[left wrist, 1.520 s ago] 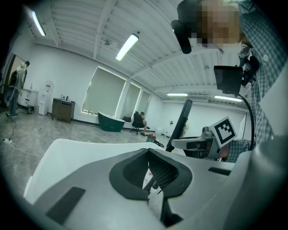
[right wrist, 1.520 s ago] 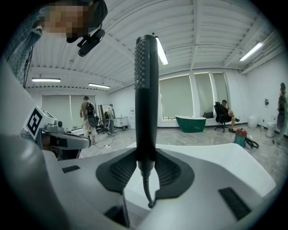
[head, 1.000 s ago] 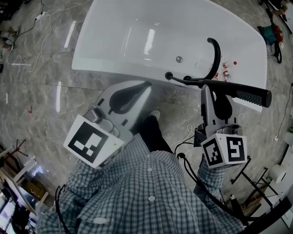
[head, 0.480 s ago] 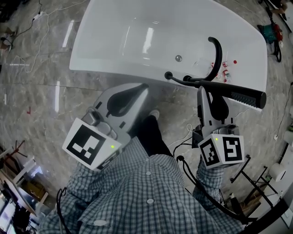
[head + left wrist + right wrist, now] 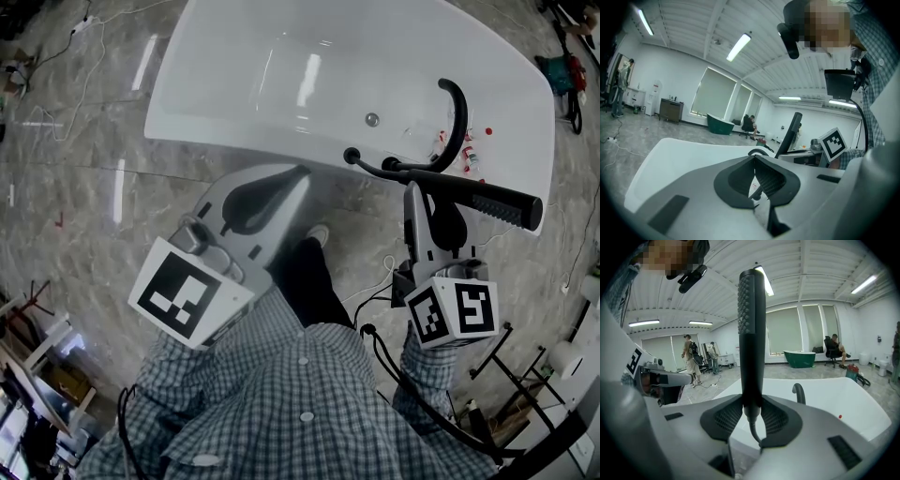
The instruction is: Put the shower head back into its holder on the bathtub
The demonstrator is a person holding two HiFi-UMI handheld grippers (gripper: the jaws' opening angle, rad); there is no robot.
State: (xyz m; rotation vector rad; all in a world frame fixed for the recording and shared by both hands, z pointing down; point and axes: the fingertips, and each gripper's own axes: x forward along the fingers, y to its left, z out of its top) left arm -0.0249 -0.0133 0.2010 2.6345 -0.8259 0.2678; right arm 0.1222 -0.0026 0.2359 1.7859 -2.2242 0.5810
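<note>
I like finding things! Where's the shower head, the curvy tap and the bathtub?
shower head (image 5: 506, 204): head view, on its bumpy black end.
curvy tap (image 5: 463, 120): head view, on the arch's bend.
bathtub (image 5: 225, 137): head view, on the near white rim.

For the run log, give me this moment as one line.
right gripper shut on shower head | left gripper shut, empty | bathtub ahead

Left tool (image 5: 298, 175), right tool (image 5: 418, 187): pale grey moulded shells, dark ribbed pads inside the tips. At the rear of each, a white cube (image 5: 187, 292) with black square markers. Behind the right tool, a black cable (image 5: 367, 330). Blue-grey checked shirt (image 5: 300, 398), white buttons.
</note>
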